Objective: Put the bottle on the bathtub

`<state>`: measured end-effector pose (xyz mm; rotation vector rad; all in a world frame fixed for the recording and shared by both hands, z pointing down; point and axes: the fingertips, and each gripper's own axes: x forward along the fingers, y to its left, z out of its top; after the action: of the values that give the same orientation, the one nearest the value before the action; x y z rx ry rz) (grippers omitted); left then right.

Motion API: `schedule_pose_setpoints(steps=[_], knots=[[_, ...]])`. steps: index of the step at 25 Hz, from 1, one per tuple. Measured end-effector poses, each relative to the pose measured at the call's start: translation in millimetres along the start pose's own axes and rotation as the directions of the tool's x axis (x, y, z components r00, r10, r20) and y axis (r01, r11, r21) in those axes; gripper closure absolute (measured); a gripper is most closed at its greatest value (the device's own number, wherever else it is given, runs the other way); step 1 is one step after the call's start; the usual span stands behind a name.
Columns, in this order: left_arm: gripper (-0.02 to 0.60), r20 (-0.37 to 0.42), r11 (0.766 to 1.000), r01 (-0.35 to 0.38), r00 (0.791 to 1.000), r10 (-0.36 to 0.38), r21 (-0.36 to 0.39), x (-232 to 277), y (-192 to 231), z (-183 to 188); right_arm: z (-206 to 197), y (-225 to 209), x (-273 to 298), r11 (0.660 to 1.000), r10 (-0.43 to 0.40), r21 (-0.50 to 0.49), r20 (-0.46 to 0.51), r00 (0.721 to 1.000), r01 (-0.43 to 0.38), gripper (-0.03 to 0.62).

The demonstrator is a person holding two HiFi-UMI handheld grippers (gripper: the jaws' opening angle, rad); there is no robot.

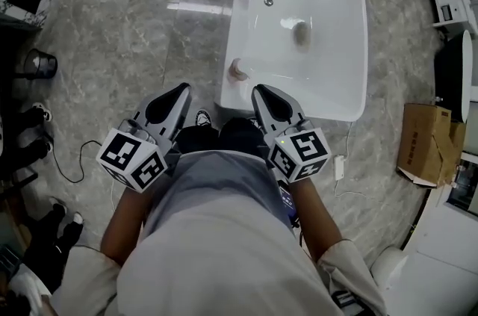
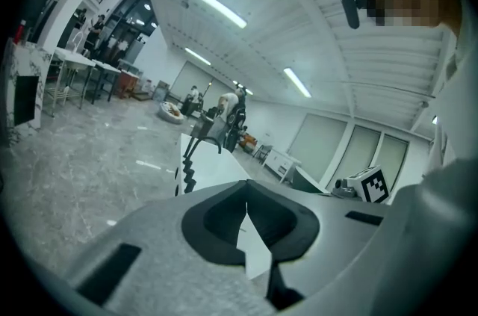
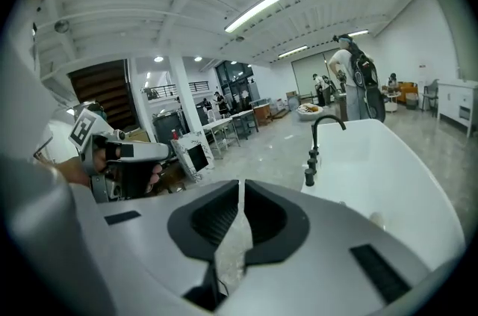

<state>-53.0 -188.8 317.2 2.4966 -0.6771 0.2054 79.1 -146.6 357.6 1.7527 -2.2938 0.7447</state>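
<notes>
Facing a white bathtub with left gripper and right gripper side by side, both clamped shut on nothing. Just ahead of the tips and between them, nearer the right one, on the tub's rim corner: a small brown bottle, clear of both.

Left claw and right claw are closed.

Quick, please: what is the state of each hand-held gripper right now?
Left hand-held gripper: closed, holding nothing.
Right hand-held gripper: closed, holding nothing.
</notes>
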Motion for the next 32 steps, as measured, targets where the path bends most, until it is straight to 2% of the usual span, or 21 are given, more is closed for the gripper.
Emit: schedule_pose_setpoints(steps=[3,6,13,23,32], knots=[[0.578,0.031,1.0,0.023,0.999,-0.023,0.008,-0.9,-4.7,11.1,17.8,-3.3,-7.8,1.0,-0.019,-0.012,0.042,0.999,0.02,0.57],[0.578,0.03,1.0,0.019,0.999,-0.019,0.015,2.6,-7.2,12.6,27.5,-7.6,-17.2,0.999,-0.037,-0.015,0.062,0.997,0.038,0.571],[0.578,0.032,0.999,-0.03,0.999,0.031,-0.019,-0.3,-5.0,15.4,25.9,-14.3,-28.5,0.997,-0.076,0.027,0.051,0.996,0.074,0.571],[0.578,0.001,0.999,-0.034,0.999,0.034,-0.029,-0.7,-9.7,7.9,21.0,-10.7,-40.1,0.999,-0.043,0.013,0.009,0.999,0.043,0.582],[0.578,-0.001,0.993,-0.04,0.999,0.041,-0.114,0.3,-0.4,-0.5,11.8,-11.8,-41.0,0.998,-0.061,0.009,-0.045,0.997,0.061,0.582]])
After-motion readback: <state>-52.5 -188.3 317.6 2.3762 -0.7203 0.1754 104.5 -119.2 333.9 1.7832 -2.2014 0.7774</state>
